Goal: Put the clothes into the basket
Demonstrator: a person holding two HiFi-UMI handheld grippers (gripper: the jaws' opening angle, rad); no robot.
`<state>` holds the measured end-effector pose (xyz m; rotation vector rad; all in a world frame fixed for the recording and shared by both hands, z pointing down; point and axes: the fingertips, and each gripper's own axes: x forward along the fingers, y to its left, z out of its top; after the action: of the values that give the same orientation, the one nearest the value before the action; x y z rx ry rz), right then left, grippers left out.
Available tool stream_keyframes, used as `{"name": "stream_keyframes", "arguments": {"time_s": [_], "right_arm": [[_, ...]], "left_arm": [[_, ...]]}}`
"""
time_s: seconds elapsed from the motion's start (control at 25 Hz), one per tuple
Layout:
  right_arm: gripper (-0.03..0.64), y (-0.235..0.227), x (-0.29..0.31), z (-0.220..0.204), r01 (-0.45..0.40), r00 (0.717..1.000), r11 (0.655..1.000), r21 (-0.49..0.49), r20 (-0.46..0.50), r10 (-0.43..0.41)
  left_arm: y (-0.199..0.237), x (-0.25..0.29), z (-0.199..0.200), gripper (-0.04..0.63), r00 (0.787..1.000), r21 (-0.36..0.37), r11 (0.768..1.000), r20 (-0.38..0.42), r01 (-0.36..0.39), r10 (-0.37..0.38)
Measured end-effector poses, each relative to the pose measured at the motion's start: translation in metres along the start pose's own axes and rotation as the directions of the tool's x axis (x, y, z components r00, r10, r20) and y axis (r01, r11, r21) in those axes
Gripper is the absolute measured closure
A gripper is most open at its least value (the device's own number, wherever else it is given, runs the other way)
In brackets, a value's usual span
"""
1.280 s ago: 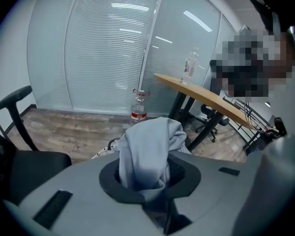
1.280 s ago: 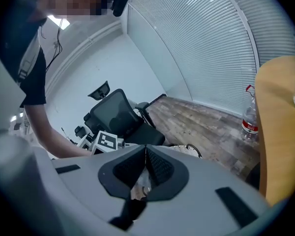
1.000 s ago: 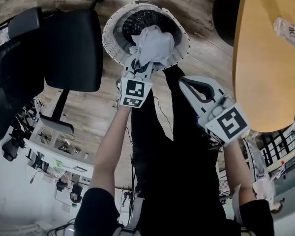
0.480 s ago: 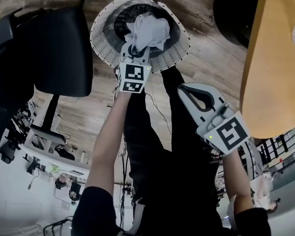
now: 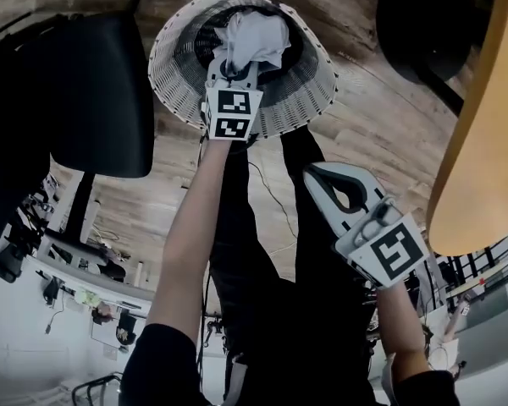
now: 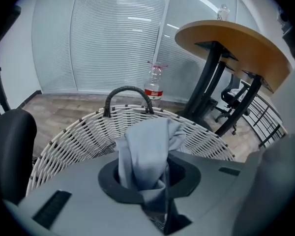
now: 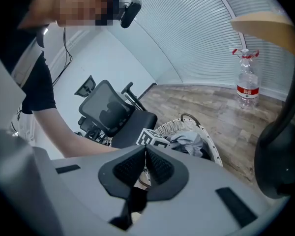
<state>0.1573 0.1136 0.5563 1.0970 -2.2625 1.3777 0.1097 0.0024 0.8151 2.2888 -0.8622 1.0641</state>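
Obs., left to right, all places taken from the basket (image 5: 173, 83).

- Left of the basket: black office chair (image 5: 102, 91), just beside the rim, not in the way.
- At the basket: left hand-held gripper (image 6: 148, 173) is clamped on a pale grey cloth (image 6: 147, 146). The pads pinch its lower folds, and the rest stands bunched out past the jaw tips. Seen from the head view, the cloth sits inside the rim's outline, over the dark opening. I cannot tell whether it touches anything inside.
- The cloth's long axis runs along the jaws' own line, toward the basket's far wall and handle.
- Right of the basket, well back from it: right hand-held gripper (image 7: 146, 166), jaws together with nothing between them.
- Far right: wooden tabletop (image 5: 483, 167), clear of the basket.

Judgement: the left hand is much the nearer, and the basket mouth lies straight ahead of and below its jaws. The step in hand looks like the drop. Parting the jaws here should let the cloth fall inside. A fold might snag on the rim nearest the person.
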Motion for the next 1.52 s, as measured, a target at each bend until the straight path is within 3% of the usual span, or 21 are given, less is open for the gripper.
{"name": "stream_keyframes", "arguments": {"time_s": [0.4, 0.6, 0.88, 1.52], "right_arm": [[0.600, -0.019, 0.008, -0.021, 0.028, 0.999, 0.999, 0.044, -0.017, -0.027], [0.600, -0.030, 0.007, -0.024, 0.015, 1.000, 1.000, 0.014, -0.004, -0.015], [0.600, -0.046, 0.019, -0.039, 0.064, 0.998, 0.997, 0.038, -0.025, -0.063], [0.600, -0.043, 0.037, -0.064, 0.068, 0.996, 0.996, 0.064, -0.058, -0.064]], "left_arm": [[0.031, 0.057, -0.028, 0.509, 0.997, 0.003, 1.000, -0.078, -0.005, 0.005], [0.038, 0.082, -0.040, 0.509, 0.996, -0.007, 1.000, -0.087, -0.025, 0.025], [0.040, 0.113, -0.064, 0.509, 0.994, -0.017, 1.000, -0.107, -0.020, 0.018], [0.064, 0.150, -0.106, 0.473, 0.983, -0.060, 0.998, -0.185, -0.031, 0.020]]}}
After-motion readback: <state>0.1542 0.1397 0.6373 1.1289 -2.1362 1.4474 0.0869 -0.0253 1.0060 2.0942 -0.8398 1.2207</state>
